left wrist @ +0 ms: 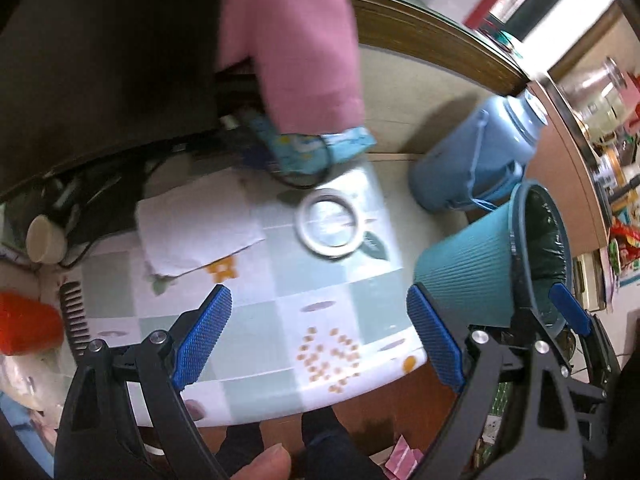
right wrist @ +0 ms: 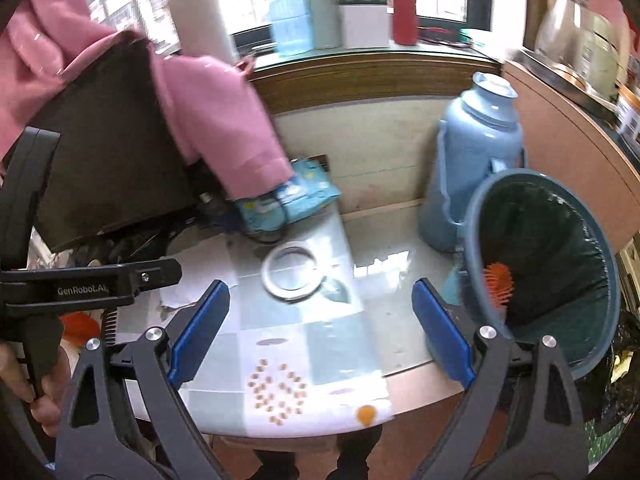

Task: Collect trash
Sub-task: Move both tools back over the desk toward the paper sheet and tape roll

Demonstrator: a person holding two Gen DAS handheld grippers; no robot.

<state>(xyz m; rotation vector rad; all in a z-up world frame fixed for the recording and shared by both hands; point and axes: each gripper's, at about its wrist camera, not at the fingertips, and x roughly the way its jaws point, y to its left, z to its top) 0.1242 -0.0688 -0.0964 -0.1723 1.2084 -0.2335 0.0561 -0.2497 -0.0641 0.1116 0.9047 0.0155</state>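
Observation:
A teal ribbed trash bin (left wrist: 472, 264) with a dark liner stands off the table's right edge; in the right wrist view (right wrist: 540, 264) an orange spiky thing (right wrist: 498, 282) lies inside it. A white paper tissue (left wrist: 192, 228) lies on the patterned tablecloth (left wrist: 312, 280), and a white ring (left wrist: 330, 222) lies beside it, also seen in the right wrist view (right wrist: 290, 272). My left gripper (left wrist: 320, 340) is open and empty above the table's near edge. My right gripper (right wrist: 320, 332) is open and empty, its right finger (right wrist: 442, 336) by the bin rim.
A light blue thermos jug (right wrist: 472, 168) stands behind the bin. A pink cloth (right wrist: 208, 112) hangs over a dark monitor (right wrist: 108, 140). A blue packet (right wrist: 288, 196) lies at the back. A red item (left wrist: 24, 324), a black comb (left wrist: 74, 316) and a cream cup (left wrist: 46, 238) sit left.

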